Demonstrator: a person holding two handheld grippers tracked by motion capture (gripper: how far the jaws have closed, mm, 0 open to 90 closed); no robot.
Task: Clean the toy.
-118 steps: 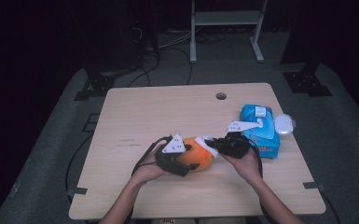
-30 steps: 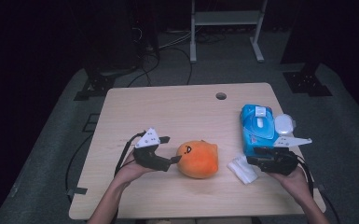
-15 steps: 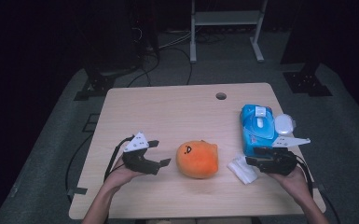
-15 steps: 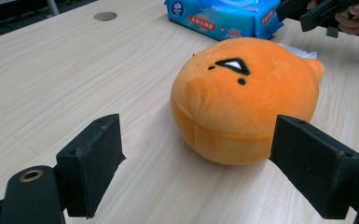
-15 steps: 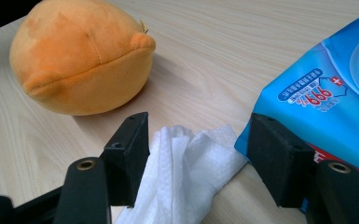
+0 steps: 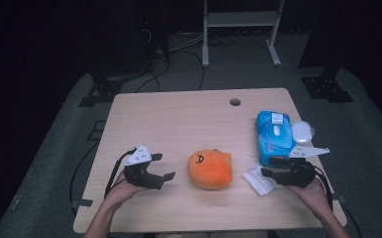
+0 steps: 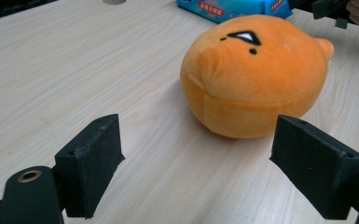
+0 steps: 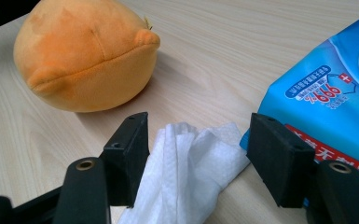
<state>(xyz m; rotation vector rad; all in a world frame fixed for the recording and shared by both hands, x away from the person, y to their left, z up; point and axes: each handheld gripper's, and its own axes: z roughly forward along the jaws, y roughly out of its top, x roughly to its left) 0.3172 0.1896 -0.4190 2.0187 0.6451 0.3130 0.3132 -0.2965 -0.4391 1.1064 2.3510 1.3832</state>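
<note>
Centrally, orange plush (image 6: 210, 169) w/ bare table (image 6: 178, 119) beyond (both grippers' fingers apart): left gripper (image 6: 164, 177), right gripper (image 6: 267, 172).

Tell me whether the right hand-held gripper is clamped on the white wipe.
No: in the right gripper view the right hand-held gripper stands open, its jaws apart on either side of the crumpled white wipe on the table.

Blue wet-wipes pack (image 8: 328, 107): dark blue badge with white "99.9%" and a cross sign | red strip along its lower edge: white Chinese characters, cut off | same pack, left gripper view (image 7: 228, 7): print too small to read
</note>
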